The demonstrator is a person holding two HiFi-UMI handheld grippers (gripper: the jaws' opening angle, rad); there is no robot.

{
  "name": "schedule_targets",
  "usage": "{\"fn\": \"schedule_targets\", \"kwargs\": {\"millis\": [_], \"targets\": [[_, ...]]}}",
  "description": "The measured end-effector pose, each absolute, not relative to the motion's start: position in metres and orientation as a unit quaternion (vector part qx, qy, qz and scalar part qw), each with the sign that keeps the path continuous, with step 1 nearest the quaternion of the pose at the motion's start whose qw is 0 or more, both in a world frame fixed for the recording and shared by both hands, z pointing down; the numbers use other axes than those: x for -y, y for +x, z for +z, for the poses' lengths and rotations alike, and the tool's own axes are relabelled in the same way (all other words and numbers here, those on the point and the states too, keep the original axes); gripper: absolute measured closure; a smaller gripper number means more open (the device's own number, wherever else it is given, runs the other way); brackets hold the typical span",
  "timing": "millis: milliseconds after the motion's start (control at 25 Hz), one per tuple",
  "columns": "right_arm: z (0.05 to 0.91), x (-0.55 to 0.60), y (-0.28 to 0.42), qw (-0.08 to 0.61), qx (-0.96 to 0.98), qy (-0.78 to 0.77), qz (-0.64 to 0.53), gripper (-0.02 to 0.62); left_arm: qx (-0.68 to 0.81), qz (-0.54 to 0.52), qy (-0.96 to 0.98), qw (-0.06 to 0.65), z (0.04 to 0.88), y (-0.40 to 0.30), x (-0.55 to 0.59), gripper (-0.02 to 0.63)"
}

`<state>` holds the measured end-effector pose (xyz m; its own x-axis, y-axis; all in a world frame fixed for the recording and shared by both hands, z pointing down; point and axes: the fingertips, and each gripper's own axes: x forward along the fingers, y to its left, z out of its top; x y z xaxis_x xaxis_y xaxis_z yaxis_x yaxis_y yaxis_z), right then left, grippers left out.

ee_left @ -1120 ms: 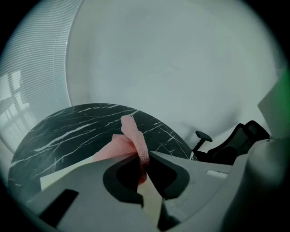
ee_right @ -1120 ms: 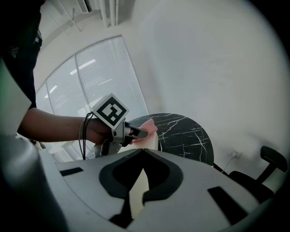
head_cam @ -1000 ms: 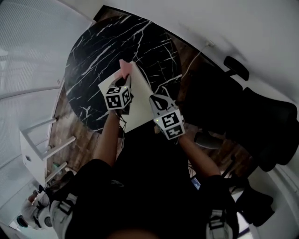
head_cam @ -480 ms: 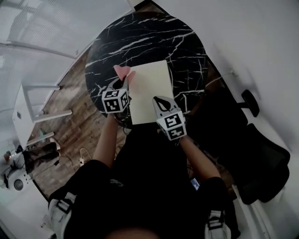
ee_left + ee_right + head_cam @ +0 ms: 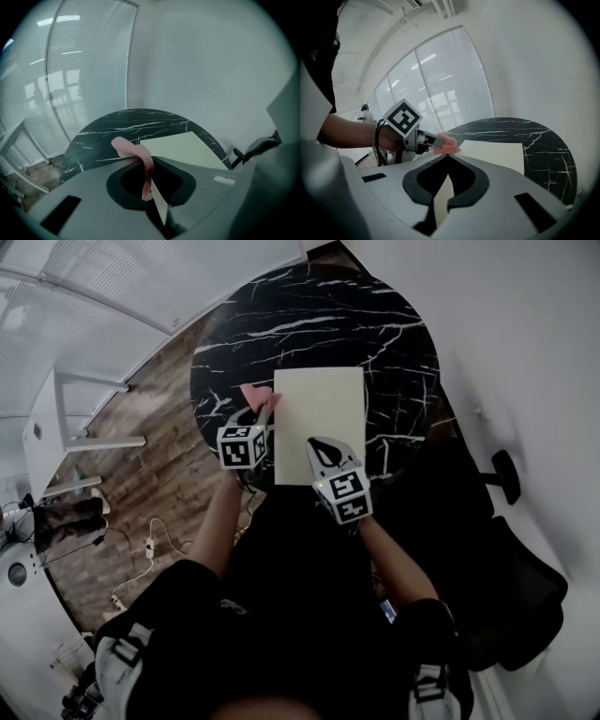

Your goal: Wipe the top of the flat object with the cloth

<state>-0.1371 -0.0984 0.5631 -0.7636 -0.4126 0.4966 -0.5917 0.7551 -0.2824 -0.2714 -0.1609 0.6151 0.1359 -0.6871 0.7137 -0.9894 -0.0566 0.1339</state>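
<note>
You stand at a round black marble worktop (image 5: 319,324) with white veins, set on a wood-plank floor (image 5: 150,474). A plain white wall (image 5: 506,315) closes your right side. Slatted window blinds (image 5: 70,70) admit daylight on your left. A black office chair (image 5: 525,568) stands near the wall.

Flat object (image 5: 319,413) on table (image 5: 309,315), cloth (image 5: 251,393) left.

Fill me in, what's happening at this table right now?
A person works at the round black marble table with a gripper in each hand. The left gripper is clamped on a pink cloth at the left edge of the cream flat board. The right gripper, jaws together, sits at the board's near edge.
</note>
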Motion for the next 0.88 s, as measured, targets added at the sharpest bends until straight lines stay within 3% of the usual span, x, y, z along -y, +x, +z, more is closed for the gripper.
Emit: {"fn": "schedule_targets", "kwargs": {"millis": [880], "targets": [[0.576,0.093,-0.090,0.189,0.887,0.339,0.250,0.600,0.528,0.280,0.722,0.349,0.657,-0.195,0.163,0.586]]}}
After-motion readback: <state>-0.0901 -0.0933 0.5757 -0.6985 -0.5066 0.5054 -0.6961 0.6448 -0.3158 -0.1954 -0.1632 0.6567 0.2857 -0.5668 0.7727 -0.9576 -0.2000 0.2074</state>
